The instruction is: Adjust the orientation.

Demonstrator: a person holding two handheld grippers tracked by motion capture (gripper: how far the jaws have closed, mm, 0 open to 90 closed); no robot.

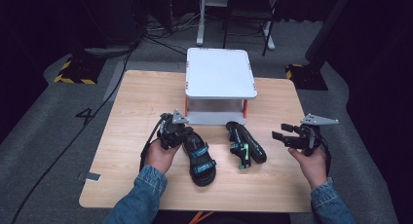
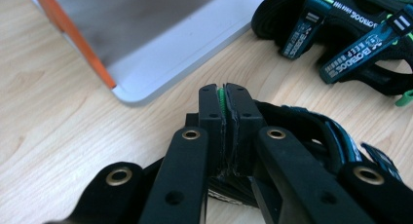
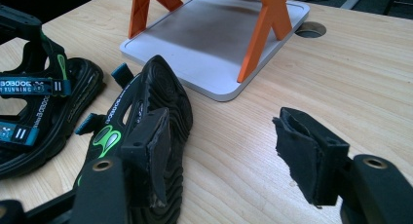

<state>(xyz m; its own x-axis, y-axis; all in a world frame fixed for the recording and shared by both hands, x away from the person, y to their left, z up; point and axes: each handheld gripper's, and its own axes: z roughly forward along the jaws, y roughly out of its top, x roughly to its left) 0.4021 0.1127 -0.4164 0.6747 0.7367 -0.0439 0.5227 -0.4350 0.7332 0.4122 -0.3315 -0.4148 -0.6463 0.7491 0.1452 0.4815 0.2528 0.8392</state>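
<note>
Two black sandals with teal and green straps lie on the wooden table. The left sandal sits upright on its sole. My left gripper is at that sandal's far end, shut on a thin green-edged strap of the left sandal; in the left gripper view the pads of the left gripper pinch it tightly. The right sandal lies tipped on its side, its sole turned toward my right gripper. That right gripper hovers open just right of it, nothing between its fingers.
A white two-level shelf on orange legs stands at the table's far middle, its lower tray close behind the sandals. A small grey tag lies at the table's front left edge. Cables and stand bases sit on the floor beyond.
</note>
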